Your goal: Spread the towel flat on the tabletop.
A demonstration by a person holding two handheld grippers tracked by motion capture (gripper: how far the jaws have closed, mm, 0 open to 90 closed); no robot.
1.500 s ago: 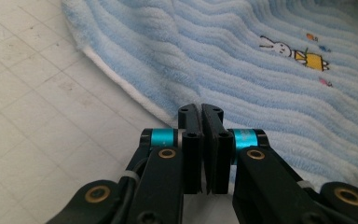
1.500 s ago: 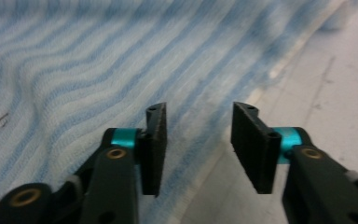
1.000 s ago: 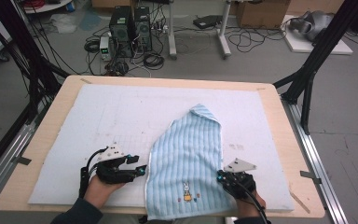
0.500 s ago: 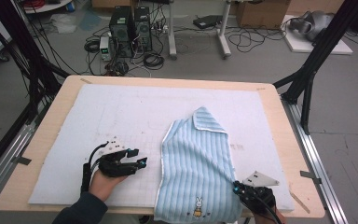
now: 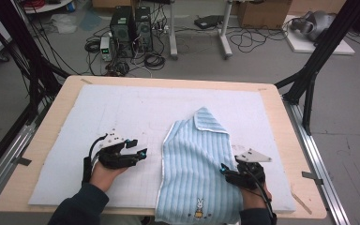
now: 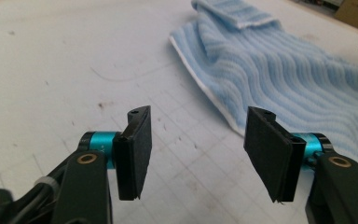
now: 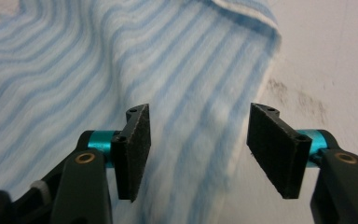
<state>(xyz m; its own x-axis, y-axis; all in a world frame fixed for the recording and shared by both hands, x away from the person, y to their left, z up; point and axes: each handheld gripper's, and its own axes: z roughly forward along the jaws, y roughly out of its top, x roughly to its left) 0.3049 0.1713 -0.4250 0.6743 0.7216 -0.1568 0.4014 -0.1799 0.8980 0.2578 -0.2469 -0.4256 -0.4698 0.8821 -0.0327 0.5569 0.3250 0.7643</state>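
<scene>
A light blue striped towel (image 5: 194,159) with a small rabbit motif lies on the white mat (image 5: 122,112), its far corner folded over and its near end at the table's front edge. My left gripper (image 5: 142,153) rests on the mat left of the towel, apart from it. Its jaws have just been opening and stand open with nothing between them (image 6: 198,116), and the towel's (image 6: 284,70) white-trimmed edge lies ahead. My right gripper (image 5: 224,169) sits at the towel's right edge. Its jaws have just been opening and stand open (image 7: 198,114) above the towel (image 7: 74,70), with the pads off the cloth.
The mat covers a wooden table (image 5: 281,122). Black frame posts (image 5: 318,61) rise at the back right and back left. Computer cases (image 5: 131,26) and cables lie on the floor beyond the far edge. Bare mat stretches behind and to the left of the towel.
The towel was drawn to the right and now lies straighter. My right gripper has let go of its edge and opened. The left gripper now stands apart from the towel's left edge.
</scene>
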